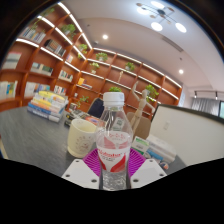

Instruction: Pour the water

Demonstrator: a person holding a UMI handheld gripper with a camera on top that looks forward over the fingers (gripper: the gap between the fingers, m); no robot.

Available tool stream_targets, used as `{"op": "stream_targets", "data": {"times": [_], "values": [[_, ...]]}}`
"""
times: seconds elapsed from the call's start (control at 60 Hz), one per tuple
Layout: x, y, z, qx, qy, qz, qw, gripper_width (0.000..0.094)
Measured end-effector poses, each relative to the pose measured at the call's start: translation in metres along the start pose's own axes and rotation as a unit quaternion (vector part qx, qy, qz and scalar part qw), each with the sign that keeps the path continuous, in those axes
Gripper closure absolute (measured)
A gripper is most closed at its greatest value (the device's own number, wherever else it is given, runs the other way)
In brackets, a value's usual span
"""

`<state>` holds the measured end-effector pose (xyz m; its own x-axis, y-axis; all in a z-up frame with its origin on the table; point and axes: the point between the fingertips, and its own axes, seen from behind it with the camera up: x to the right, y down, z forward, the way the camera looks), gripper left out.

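Note:
A clear plastic water bottle (114, 140) with a white cap and a red label stands upright between my fingers. My gripper (113, 166) is shut on it, both magenta pads (93, 162) pressing on its sides at the label's height. The bottle holds water in its lower part. A pale, frosted cup (82, 137) stands on the table just beyond my left finger, to the left of the bottle. The bottle's base is hidden behind my fingers.
The dark table (25, 135) stretches off to the left, with a stack of books (47, 105) at its far end. A white board or box (185, 132) stands at the right. A person (97, 106) sits beyond the table. Bookshelves (50, 50) line the back wall.

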<state>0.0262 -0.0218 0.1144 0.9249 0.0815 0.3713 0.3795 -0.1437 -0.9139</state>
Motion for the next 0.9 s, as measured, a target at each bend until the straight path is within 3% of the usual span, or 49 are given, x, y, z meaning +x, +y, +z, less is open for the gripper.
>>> {"op": "stream_targets", "data": {"times": [0.25, 0.5, 0.767, 0.9], "values": [[0.054, -0.014, 0.062, -0.021, 0.062, -0.337, 0.939, 0.0601], [0.061, -0.066, 0.095, 0.008, 0.097, -0.601, 0.794, 0.0600], [0.051, -0.106, 0.113, 0.022, 0.140, -0.797, 0.586, 0.0566], [0.043, -0.108, 0.119, 0.030, 0.139, -0.821, 0.553, 0.0564]]}}
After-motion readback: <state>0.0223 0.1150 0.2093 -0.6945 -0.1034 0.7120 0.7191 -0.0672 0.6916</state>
